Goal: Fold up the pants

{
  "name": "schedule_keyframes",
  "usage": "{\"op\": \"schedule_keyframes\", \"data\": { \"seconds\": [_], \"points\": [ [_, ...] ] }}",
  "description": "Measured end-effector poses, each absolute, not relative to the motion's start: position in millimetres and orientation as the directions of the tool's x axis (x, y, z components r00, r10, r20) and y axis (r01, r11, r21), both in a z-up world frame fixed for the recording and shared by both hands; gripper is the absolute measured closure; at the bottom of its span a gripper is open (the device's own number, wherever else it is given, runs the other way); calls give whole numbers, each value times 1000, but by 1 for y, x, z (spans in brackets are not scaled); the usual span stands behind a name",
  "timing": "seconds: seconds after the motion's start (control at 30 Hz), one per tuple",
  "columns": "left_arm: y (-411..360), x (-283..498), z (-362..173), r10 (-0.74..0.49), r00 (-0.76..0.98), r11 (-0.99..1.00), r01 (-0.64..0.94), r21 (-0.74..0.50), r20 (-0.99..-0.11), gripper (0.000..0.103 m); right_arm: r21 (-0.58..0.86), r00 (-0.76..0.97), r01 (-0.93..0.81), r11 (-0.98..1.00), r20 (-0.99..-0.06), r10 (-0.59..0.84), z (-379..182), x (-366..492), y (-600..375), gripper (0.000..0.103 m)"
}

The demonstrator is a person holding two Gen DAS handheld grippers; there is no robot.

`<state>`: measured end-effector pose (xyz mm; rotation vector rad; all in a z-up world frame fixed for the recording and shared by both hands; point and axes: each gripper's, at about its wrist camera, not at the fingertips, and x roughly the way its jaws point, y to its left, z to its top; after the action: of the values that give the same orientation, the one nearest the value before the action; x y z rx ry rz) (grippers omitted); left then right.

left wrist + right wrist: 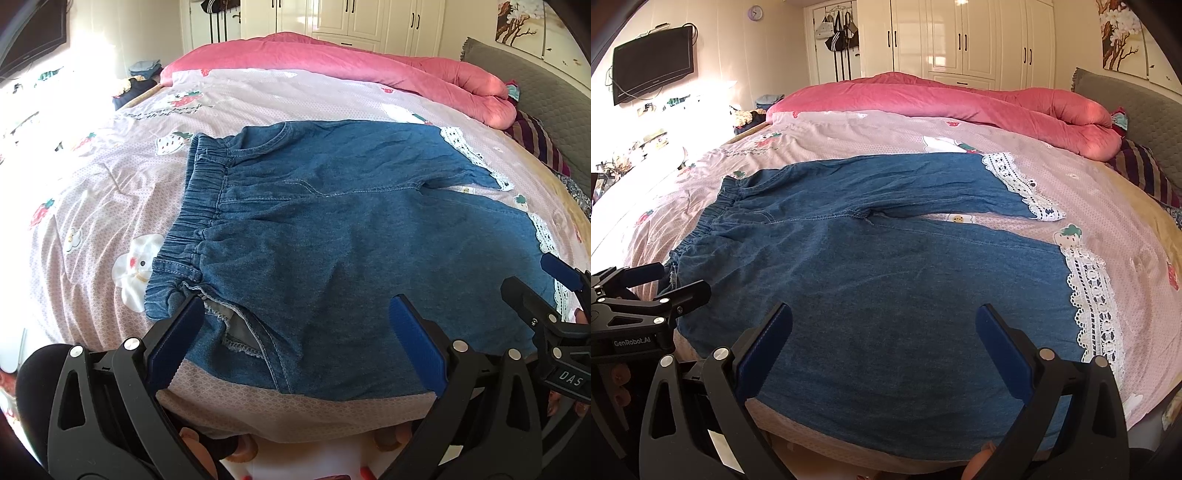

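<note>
Pink printed bedding (258, 99) covers a bed in a bright bedroom, with a rolled pink quilt (369, 62) along its far side and white wardrobes (347, 18) behind. Seen from the left wrist, the blue denim pants (351, 221) lie flat on the bedding, elastic waistband (192, 218) to the left and lace-trimmed leg hems (461, 144) to the right. The left gripper (295, 343) hangs over the near edge of the pants by the waist, its blue-padded jaws spread wide with nothing between them; the left pad sits just beside the waistband corner. The right gripper (554, 291) shows at the right edge, near the lace hem of the near leg.

From the right wrist, a wall television (653, 62) and hanging bags (842, 29) appear beyond the bed. The pants (886, 277) spread across the bedding (849, 136), the two legs parted, each ending in white lace (1093, 302). The right gripper (882, 347) hovers above the near leg, jaws wide apart and holding nothing. The left gripper (665, 280) sits at the left, by the waistband (701, 225).
</note>
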<state>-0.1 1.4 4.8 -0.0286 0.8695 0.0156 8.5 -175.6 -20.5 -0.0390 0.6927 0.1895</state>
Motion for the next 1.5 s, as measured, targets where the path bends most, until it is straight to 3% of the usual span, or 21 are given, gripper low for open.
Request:
{"op": "schedule_keyframes", "data": {
  "seconds": [1.23,1.5],
  "points": [
    [8,8,3,3,640,999,-29,-21,-768,9,27,741,-196,980,-650,166,-21,18,-169,4],
    [50,60,22,-3,646,997,-57,-53,-763,9,70,688,-282,957,-680,253,-2,48,-164,4]
  ]
}}
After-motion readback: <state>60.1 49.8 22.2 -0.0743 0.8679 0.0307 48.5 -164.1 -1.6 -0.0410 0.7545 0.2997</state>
